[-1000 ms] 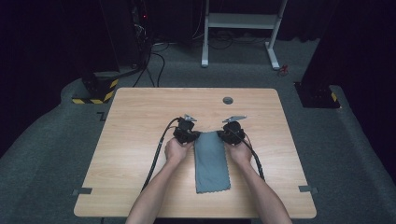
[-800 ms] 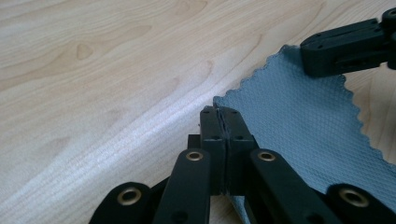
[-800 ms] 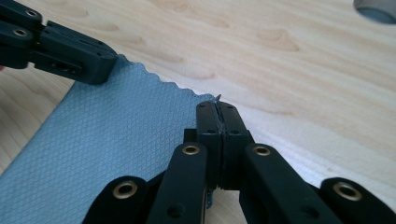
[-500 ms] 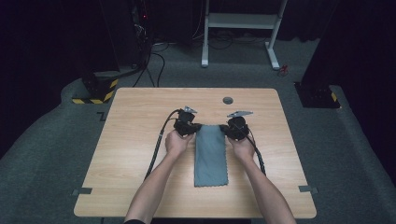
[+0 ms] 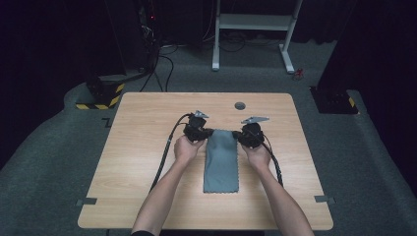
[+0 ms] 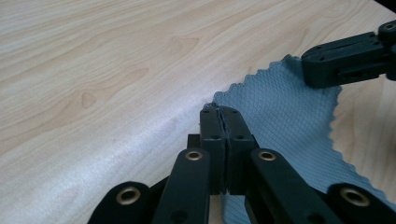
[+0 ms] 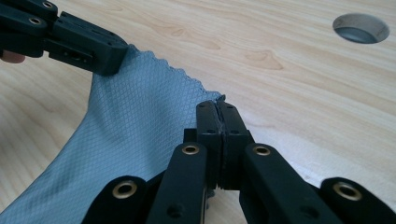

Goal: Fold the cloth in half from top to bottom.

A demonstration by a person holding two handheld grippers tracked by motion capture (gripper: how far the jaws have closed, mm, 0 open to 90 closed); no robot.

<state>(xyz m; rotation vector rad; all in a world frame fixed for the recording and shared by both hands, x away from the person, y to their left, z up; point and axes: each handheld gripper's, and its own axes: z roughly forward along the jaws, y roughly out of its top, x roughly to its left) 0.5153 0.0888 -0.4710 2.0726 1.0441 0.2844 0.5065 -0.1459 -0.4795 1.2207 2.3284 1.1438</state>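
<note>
A grey-blue cloth [image 5: 222, 160] with zigzag edges lies lengthwise on the wooden table [image 5: 147, 147], its far end lifted a little. My left gripper [image 5: 210, 132] is shut on the cloth's far left corner [image 6: 219, 100], seen close in the left gripper view [image 6: 219, 109]. My right gripper [image 5: 238, 134] is shut on the far right corner [image 7: 212, 98], with its jaws pressed together [image 7: 217, 105]. Each gripper view also shows the other gripper [image 6: 345, 58] [image 7: 88, 46] holding the opposite corner. The cloth [image 7: 126, 135] sags between the two grips.
A round cable hole [image 5: 240, 105] [image 7: 360, 28] sits in the table beyond the grippers. Black cables [image 5: 164, 152] trail from both grippers toward the person. A white frame [image 5: 255, 29] and dark equipment stand on the floor behind the table.
Both grippers have moved away from the person toward the table's far side, dragging the cloth's far end with them. The cloth now lies longer and straighter.
</note>
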